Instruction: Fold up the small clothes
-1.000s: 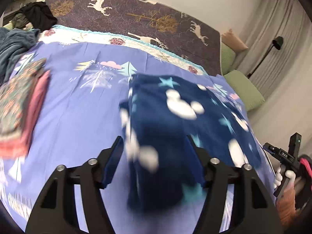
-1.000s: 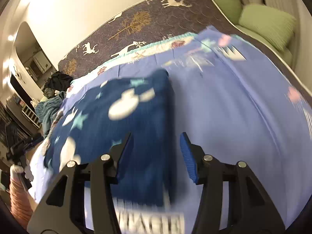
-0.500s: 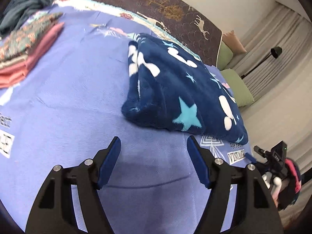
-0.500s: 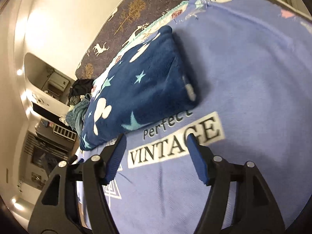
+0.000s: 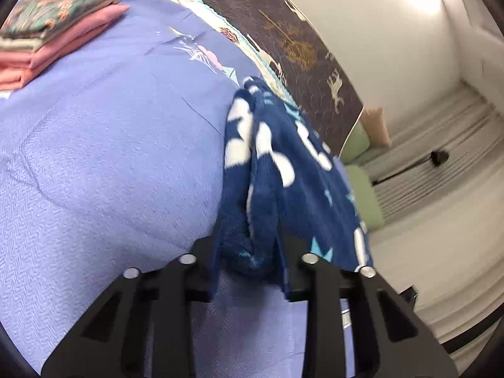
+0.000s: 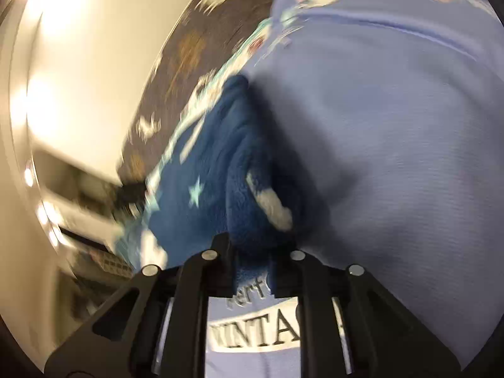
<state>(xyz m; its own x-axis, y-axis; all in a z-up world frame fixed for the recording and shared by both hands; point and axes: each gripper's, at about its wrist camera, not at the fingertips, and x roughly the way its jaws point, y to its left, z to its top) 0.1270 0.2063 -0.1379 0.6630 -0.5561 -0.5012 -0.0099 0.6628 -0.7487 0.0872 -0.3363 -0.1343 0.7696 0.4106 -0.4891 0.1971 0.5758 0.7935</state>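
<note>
Both grippers clamp the near edge of the folded fleece

The left gripper [image 5: 247,271] and right gripper [image 6: 252,264], spread wide half a second ago, have just closed, each now pinching one near corner of the navy star-print fleece garment [image 5: 283,170], apparently ready to lift. Beyond the left jaws, well clear, sits a stack of folded clothes [image 5: 60,28] on the lavender bedspread [image 5: 104,145]; nothing blocks the way.

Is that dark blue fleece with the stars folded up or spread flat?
Folded. The blue fleece lies bunched in thick stacked layers on the bedsheet, with both grippers pinching its near edge.
</note>
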